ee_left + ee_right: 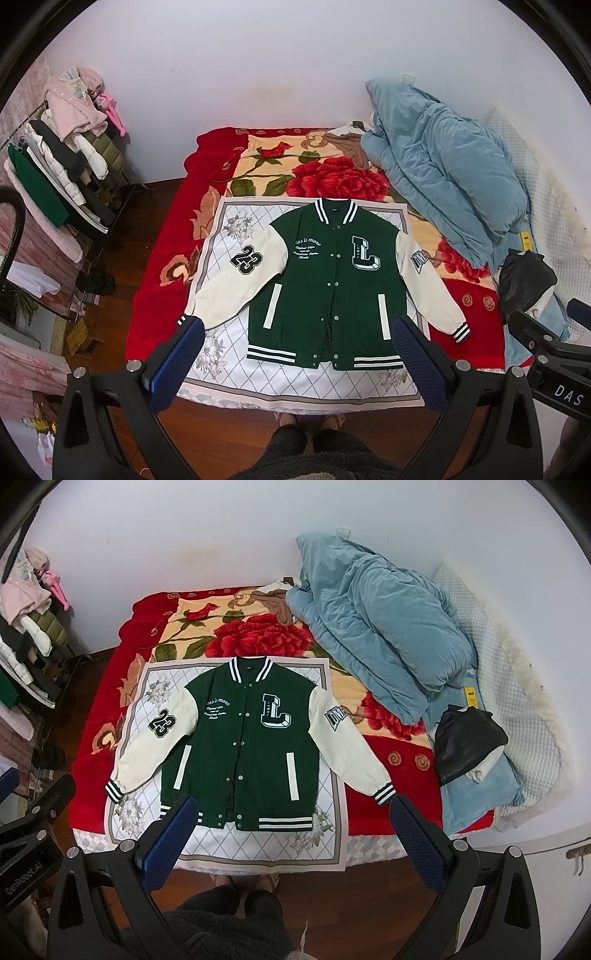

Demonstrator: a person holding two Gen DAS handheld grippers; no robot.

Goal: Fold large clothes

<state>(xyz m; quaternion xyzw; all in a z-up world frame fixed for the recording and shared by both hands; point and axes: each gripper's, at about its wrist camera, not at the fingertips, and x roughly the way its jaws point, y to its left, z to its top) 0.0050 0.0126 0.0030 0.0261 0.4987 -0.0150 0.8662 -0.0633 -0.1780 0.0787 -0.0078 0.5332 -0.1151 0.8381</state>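
Two claws: left claw [295,354] and right claw [291,830] spread, empty, above bed edge.
Jacket [328,280]: flat, buttoned, sleeves out, on patterned cloth [295,384].
Risk: thick sleeve slipping mid-fold, cloth dragged along.

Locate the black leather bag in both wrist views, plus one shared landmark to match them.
Left wrist: black leather bag sits at the far right, on the bed below the blue quilt.
Right wrist: bag is right of centre, again just below the quilt.
Shared landmark: the white L patch on the green jacket's chest.
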